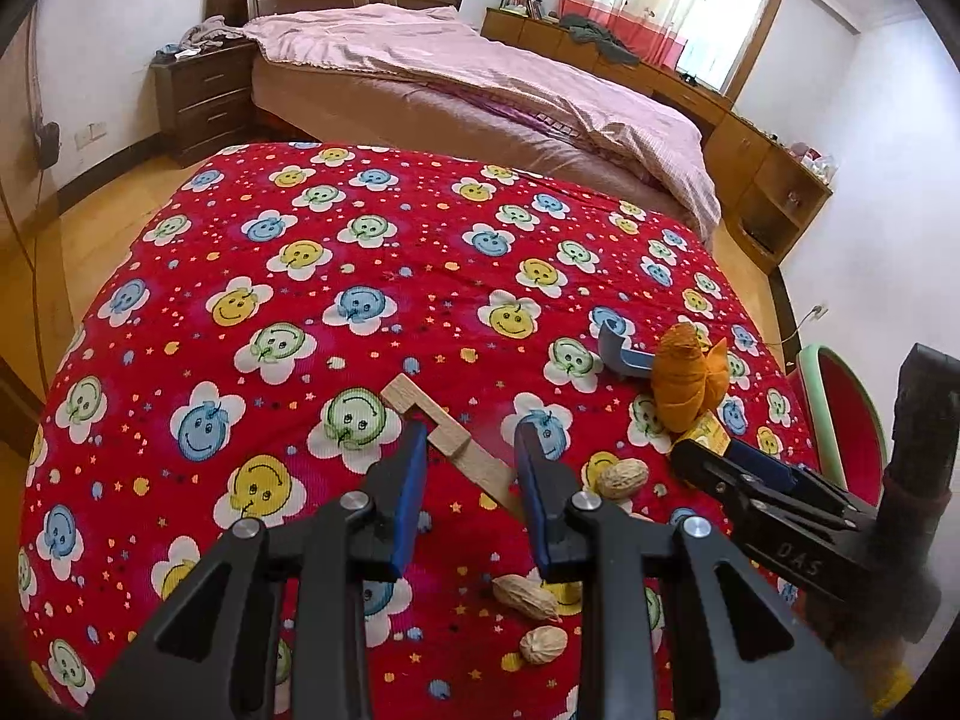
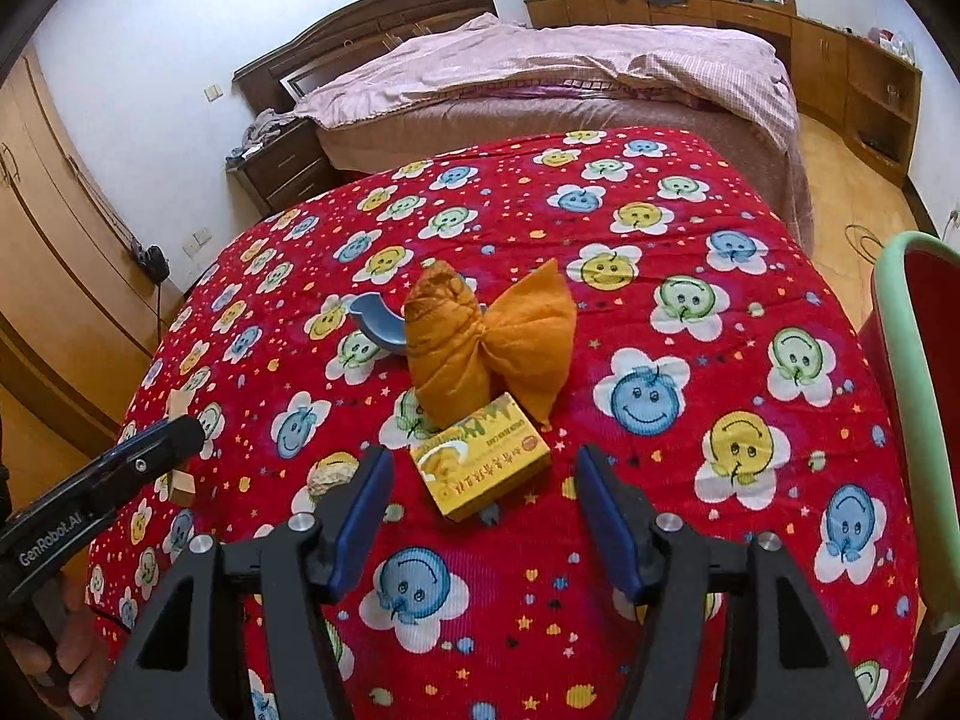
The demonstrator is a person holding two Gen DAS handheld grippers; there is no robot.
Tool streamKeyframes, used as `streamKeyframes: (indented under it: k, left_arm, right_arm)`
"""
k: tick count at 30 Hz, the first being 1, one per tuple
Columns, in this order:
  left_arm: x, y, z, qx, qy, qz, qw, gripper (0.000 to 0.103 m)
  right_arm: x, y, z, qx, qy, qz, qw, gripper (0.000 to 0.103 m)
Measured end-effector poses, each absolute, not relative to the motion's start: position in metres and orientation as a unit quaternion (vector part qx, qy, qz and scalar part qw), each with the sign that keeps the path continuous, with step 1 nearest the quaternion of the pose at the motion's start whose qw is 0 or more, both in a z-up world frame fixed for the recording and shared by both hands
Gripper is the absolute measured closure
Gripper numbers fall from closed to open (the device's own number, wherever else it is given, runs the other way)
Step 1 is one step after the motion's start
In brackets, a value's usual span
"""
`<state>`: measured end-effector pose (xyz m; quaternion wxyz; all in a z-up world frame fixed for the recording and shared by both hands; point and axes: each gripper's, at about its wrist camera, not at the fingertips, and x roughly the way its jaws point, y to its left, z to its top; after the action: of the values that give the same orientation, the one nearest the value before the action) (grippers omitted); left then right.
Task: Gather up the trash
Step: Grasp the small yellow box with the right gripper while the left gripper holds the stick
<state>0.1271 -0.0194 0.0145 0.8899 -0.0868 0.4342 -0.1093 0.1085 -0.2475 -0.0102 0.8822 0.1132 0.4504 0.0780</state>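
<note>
A red cloth with smiley flowers covers the table. My left gripper stands partly open over a pale wooden piece that lies on the cloth between its tips; the pads do not press it. Nut shells lie to its right. My right gripper is open, and a small yellow box lies just ahead between its fingertips, untouched. Behind the box stands an orange cloth bundle with a blue plastic piece beside it. The left gripper shows at the left edge.
A red bin with a green rim stands at the table's right edge. A bed with pink covers, a dark nightstand and wooden cabinets lie beyond. A hand holds the left gripper at lower left.
</note>
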Motion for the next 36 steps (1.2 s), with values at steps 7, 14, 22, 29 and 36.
streamKeyframes:
  k: [7,14,22,29,36]
  left_arm:
    - [0.125,-0.018,0.016,-0.090,0.434,-0.109,0.890,0.074]
    - [0.120,-0.020,0.021,-0.090,0.430,-0.116,0.891,0.074]
    - [0.113,-0.028,0.027,-0.088,0.429,-0.127,0.890,0.074]
    - [0.106,-0.031,0.034,-0.090,0.423,-0.137,0.891,0.074]
    - [0.098,-0.038,0.043,-0.087,0.418,-0.149,0.892,0.074]
  right_arm:
    - [0.107,-0.249,-0.010,0.110,0.446,0.062,0.886,0.051]
    - [0.097,-0.254,-0.005,0.125,0.442,0.064,0.886,0.052]
    - [0.074,-0.265,0.009,0.147,0.426,0.064,0.890,0.051]
    - [0.056,-0.275,0.020,0.163,0.414,0.061,0.894,0.052]
    - [0.041,-0.290,0.029,0.176,0.400,0.050,0.898,0.051]
